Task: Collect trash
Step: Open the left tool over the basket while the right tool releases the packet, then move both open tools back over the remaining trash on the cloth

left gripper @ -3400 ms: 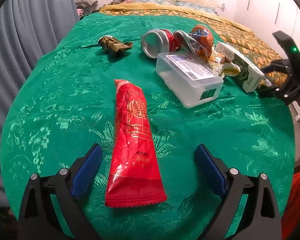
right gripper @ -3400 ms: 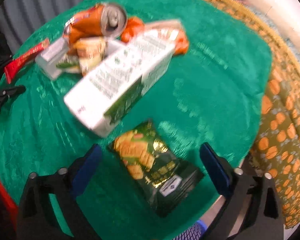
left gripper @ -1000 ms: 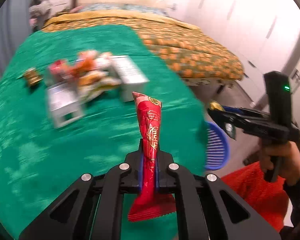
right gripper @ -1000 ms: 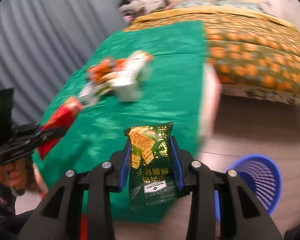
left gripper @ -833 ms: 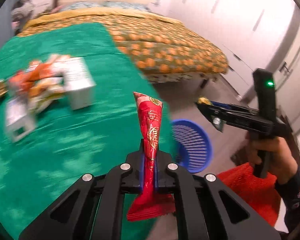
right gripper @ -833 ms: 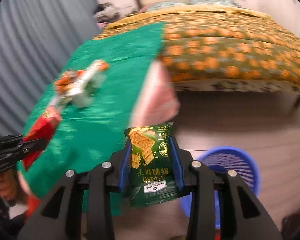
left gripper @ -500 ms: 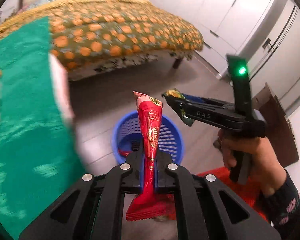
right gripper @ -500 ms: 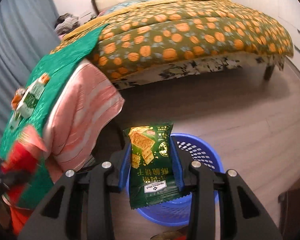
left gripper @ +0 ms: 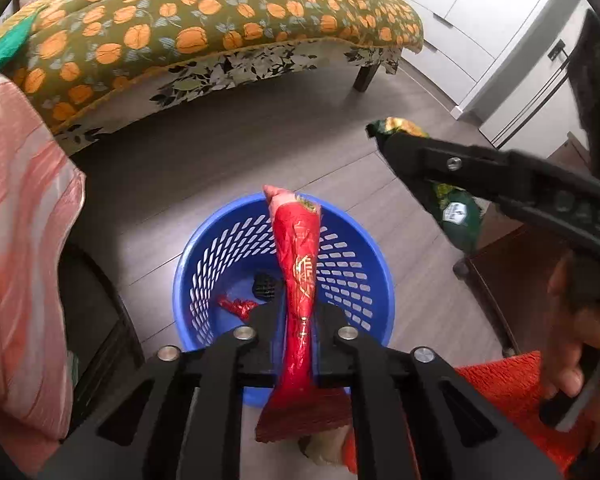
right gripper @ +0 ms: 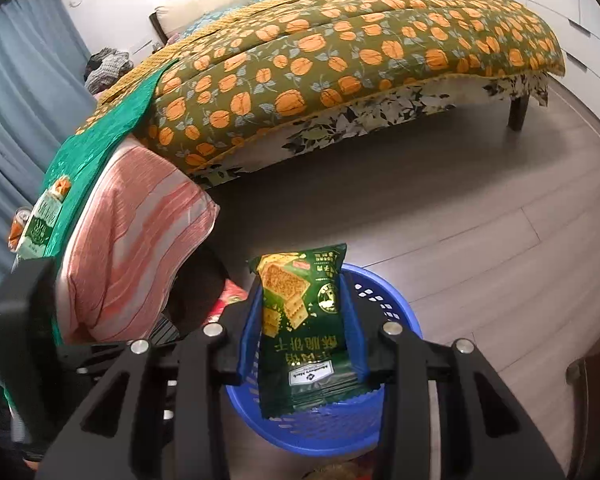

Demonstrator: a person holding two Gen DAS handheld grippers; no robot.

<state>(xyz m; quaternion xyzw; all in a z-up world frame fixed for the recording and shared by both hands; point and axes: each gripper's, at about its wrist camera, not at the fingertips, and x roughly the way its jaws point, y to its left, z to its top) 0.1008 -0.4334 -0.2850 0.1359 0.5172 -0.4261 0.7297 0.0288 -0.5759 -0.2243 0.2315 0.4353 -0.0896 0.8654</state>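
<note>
Both claws tilt down over the blue basket (left gripper: 188,264); the left claw (left gripper: 298,320) is releasing the red wrapper (left gripper: 300,264), the right claw (right gripper: 304,336) the green cracker packet (right gripper: 304,320); basket's 6 o'clock rim hidden.

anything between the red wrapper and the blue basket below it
Nothing visible. The red wrapper hangs between the opening jaws of the left gripper, over the open mouth of the blue basket, which holds only a few scraps. The right gripper sits off to the side.
</note>
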